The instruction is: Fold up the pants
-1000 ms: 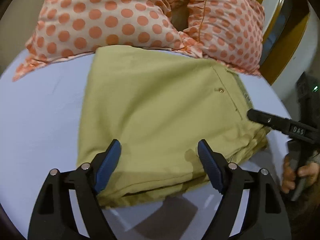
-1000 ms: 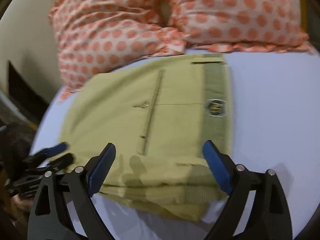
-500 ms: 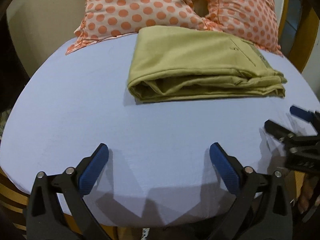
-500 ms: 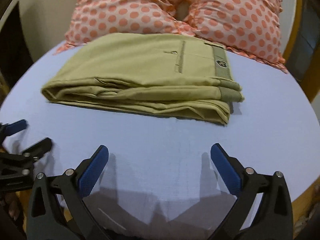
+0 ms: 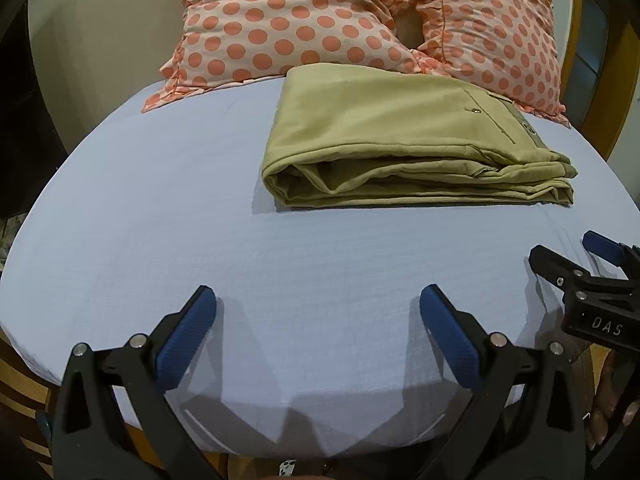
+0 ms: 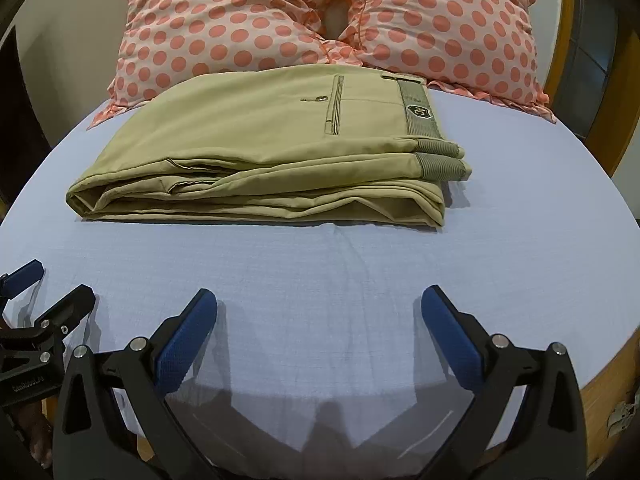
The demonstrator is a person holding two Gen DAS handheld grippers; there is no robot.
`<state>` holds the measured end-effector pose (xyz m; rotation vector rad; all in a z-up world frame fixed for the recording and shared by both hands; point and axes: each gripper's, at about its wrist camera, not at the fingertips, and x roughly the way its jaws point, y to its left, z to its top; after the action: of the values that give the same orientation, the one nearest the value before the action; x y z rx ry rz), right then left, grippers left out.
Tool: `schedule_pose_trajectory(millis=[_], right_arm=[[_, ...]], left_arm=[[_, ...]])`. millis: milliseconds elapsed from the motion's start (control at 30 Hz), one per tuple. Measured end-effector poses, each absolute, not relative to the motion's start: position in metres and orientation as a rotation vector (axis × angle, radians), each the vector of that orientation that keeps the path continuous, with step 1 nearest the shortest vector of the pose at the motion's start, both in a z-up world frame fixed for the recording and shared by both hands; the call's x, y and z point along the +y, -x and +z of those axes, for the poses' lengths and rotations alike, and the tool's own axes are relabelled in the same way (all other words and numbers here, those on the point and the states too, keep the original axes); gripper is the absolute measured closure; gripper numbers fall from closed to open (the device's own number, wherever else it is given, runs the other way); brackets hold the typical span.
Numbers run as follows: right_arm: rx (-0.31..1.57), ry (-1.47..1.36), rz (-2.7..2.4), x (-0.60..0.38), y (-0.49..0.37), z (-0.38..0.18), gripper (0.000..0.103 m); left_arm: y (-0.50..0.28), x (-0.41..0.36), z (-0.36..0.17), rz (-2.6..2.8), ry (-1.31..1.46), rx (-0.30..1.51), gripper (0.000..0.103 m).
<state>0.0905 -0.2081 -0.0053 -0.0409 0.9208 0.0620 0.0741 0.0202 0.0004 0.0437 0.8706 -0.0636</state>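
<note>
The folded khaki cotton pants [image 5: 400, 136] are lying on the pale blue bed sheet [image 5: 160, 200] against two orange-dotted pillows [image 6: 224, 20]. Both the left hand-held gripper [image 5: 318, 312] and the right hand-held gripper [image 6: 319, 312] are gaping wide, holding nothing, well apart from the pants.

Both claws hover side by side, empty: left claw [image 5: 318, 312] with jaws spread wide, right claw [image 6: 319, 312] equally wide apart.
</note>
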Motion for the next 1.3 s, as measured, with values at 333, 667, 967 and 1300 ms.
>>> schedule_pose_trajectory(millis=[333,667,967,1300], right_arm=[[0.912,0.041,0.062,-0.2081,-0.0900,-0.0058,0.001],[0.911,0.042,0.063,-0.2085,-0.0898,-0.0060,0.001],[0.910,0.041,0.061,-0.2091,-0.0912,-0.0048,0.001],[0.909,0.041,0.061,-0.2088,-0.0909,-0.0052,0.001]], left_arm=[[-0.0735,0.0193,0.0003,-0.062,-0.043,0.859,0.002],[-0.0738,0.0194,0.0000,-0.063,-0.042,0.858,0.002],[-0.0738,0.0193,-0.0002,-0.063,-0.043,0.858,0.002],[-0.0736,0.0188,-0.0005,-0.062,-0.042,0.857,0.002]])
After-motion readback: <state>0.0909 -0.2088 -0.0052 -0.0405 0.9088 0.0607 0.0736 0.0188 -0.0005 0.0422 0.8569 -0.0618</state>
